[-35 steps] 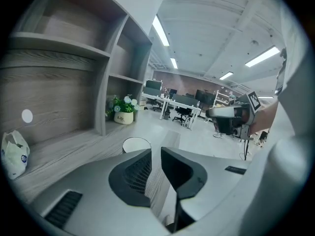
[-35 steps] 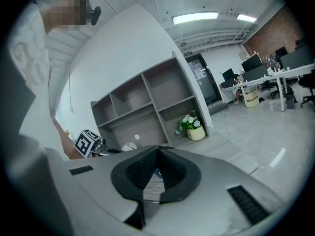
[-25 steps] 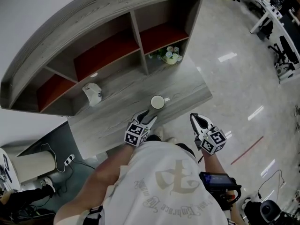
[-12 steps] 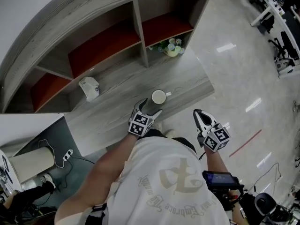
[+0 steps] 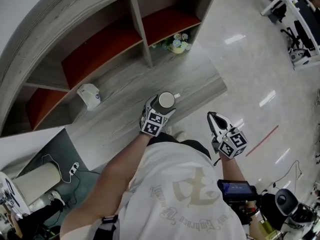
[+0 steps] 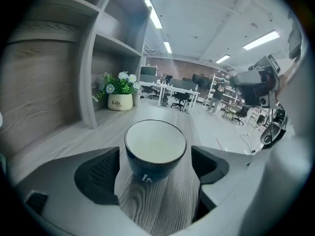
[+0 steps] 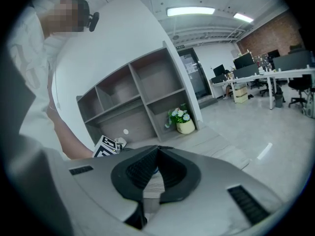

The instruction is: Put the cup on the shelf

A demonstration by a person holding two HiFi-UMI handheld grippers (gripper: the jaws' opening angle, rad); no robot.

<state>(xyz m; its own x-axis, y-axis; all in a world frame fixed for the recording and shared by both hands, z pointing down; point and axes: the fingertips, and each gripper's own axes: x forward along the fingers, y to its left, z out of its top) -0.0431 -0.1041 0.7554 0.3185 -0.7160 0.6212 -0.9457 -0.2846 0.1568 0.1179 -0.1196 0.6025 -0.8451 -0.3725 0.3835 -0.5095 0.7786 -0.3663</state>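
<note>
**Cup** (image 5: 166,100) (image 6: 155,149) — dark outside, pale inside. It stands upright, mouth up, on the broad lower ledge of the shelf (image 5: 125,94) (image 6: 162,205), near the ledge's front edge. No compartment encloses it.

**Left gripper** (image 5: 159,110) (image 6: 155,170) — jaws spread wide and just been opening. The cup stands between them on the wood, with a sliver of gap at each pad, so nothing is pinched.

**Right gripper** (image 5: 214,120) (image 7: 156,173) — jaws pressed together at the tips and empty. It is held out over the pale floor (image 5: 250,74), off the ledge's front edge and well apart from the cup.

**Flower pot** (image 5: 176,45) (image 6: 120,100) (image 7: 185,126) — a pale pot of small white flowers at the far end of the same ledge, just beside an upright divider.

**Small white object** (image 5: 89,95) — it lies on the ledge toward the left, well apart from the cup; what it is cannot be told.

**Shelf compartments** — open, with reddish floors in the upper row.
</note>
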